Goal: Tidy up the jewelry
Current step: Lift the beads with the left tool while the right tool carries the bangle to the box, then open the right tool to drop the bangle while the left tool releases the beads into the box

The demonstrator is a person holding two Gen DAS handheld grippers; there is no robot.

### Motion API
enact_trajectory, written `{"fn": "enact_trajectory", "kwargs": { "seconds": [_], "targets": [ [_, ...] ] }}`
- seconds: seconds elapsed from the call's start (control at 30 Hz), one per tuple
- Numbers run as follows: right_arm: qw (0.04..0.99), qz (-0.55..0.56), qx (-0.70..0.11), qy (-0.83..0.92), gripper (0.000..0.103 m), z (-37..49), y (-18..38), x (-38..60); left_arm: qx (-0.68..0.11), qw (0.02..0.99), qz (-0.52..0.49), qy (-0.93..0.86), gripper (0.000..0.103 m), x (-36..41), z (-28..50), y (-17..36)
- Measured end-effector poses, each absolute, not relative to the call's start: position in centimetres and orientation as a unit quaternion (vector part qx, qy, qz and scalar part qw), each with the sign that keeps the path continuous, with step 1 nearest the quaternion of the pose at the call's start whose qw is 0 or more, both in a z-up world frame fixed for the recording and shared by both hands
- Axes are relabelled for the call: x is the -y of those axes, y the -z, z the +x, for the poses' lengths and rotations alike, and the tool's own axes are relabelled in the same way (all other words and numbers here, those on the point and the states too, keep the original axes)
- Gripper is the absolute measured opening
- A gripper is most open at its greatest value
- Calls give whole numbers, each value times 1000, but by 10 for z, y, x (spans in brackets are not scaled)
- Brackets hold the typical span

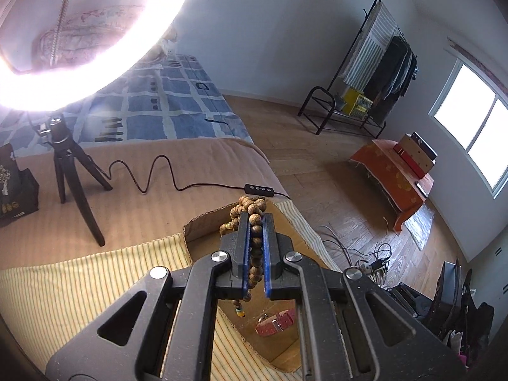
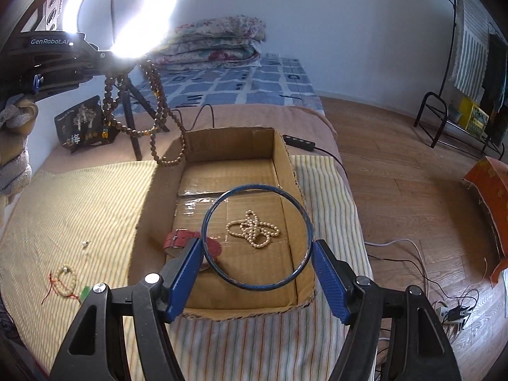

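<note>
While the right gripper clamps the blue ring over the box mid-frame, the left gripper, upper left, grips beads w/ strand hanging over the rim.

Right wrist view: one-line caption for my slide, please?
Right gripper holds a blue ring above the cardboard box, where a pearl necklace and red strap lie.

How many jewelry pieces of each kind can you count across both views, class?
Long brown wooden bead strand: 1
Cream pearl bead necklace: 1
Thin dark blue metal bangle: 1
Red leather watch strap: 1
Small pale bead bracelet with red cord: 1
Total: 5
</note>
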State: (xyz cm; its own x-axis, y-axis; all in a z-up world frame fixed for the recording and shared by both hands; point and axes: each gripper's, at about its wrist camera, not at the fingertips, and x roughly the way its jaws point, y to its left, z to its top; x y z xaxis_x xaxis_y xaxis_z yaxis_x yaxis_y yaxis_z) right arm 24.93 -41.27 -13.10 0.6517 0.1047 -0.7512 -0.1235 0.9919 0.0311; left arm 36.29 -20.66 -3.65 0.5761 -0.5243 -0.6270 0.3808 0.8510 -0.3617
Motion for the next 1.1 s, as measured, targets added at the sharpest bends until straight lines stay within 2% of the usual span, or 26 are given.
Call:
{"fn": "enact_trajectory", "kwargs": {
  "seconds": [0.67,0.83,1.1],
  "targets": [
    [902,6,-426,-67,73,274,153,413,-410,871,-86,258,4,227,387,68],
    [905,10,-421,-61,88,274,152,411,-417,867,-89,259,5,227,387,69],
    [907,19,-417,-61,88,268,146,408,-417,868,-88,253,5,218,380,67]
  ]
}}
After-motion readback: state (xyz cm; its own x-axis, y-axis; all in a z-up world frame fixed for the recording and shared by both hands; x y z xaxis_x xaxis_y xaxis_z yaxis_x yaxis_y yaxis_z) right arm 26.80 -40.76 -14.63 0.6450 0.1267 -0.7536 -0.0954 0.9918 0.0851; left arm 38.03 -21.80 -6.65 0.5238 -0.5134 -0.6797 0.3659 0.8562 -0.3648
